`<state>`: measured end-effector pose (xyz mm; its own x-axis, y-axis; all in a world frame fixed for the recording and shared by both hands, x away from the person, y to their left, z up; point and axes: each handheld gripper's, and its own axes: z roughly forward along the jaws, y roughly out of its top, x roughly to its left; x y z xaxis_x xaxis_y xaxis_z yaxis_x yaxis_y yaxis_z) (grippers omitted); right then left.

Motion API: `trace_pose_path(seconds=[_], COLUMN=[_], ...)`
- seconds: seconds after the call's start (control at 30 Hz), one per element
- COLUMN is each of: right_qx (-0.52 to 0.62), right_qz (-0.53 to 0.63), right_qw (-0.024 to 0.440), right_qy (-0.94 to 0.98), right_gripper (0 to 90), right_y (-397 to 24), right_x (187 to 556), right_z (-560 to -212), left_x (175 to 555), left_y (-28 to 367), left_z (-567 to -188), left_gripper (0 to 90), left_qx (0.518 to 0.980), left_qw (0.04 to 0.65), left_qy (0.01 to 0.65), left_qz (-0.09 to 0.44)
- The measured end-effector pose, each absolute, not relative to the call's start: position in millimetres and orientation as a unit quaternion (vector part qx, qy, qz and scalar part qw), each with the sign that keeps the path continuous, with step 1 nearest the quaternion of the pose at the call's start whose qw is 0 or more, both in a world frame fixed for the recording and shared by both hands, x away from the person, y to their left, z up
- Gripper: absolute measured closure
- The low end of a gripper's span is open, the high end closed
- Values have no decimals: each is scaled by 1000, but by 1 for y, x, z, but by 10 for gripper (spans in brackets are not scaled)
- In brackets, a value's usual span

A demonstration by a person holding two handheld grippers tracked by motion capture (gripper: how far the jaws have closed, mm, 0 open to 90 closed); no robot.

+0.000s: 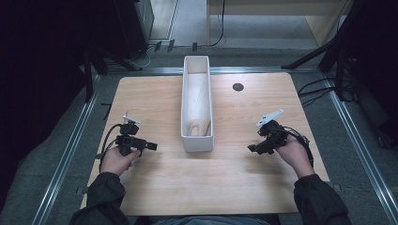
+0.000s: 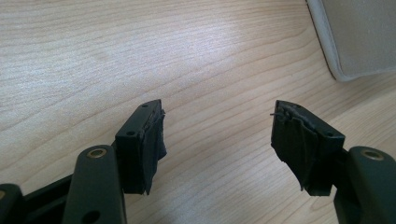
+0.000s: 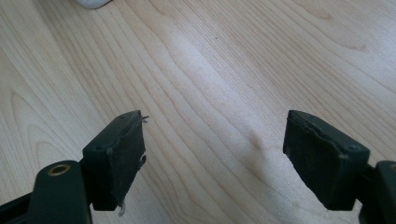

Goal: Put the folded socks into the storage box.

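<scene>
A long white box stands on the table between both grippers; left gripper and right gripper fingers are spread, holding nothing.

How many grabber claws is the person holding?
2. The left gripper is in the left hand, left of the white box. The right gripper is in the right hand, right of it. Both open, empty.

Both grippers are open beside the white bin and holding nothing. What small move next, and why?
Probably ease the right gripper toward the white bin's near end. Both grippers sit open over bare table, the left gripper likewise on its side, and the bin is the one graspable thing between them.
</scene>
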<state>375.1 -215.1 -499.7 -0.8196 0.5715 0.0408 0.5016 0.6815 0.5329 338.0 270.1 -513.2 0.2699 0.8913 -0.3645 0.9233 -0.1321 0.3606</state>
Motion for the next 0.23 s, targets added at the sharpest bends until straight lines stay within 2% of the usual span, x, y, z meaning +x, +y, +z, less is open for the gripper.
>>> trace_pose_path(seconds=[0.23], right_qx=[300], right_qz=[261], right_qw=[64], right_qy=[915], right_gripper=[167], right_y=[-214], right_x=[376], right_z=[-503], left_x=[339], left_y=[264], left_z=[-515], left_gripper=[337], left_qx=[760], left_qw=[256], left_qy=[597], left_qz=[-19])
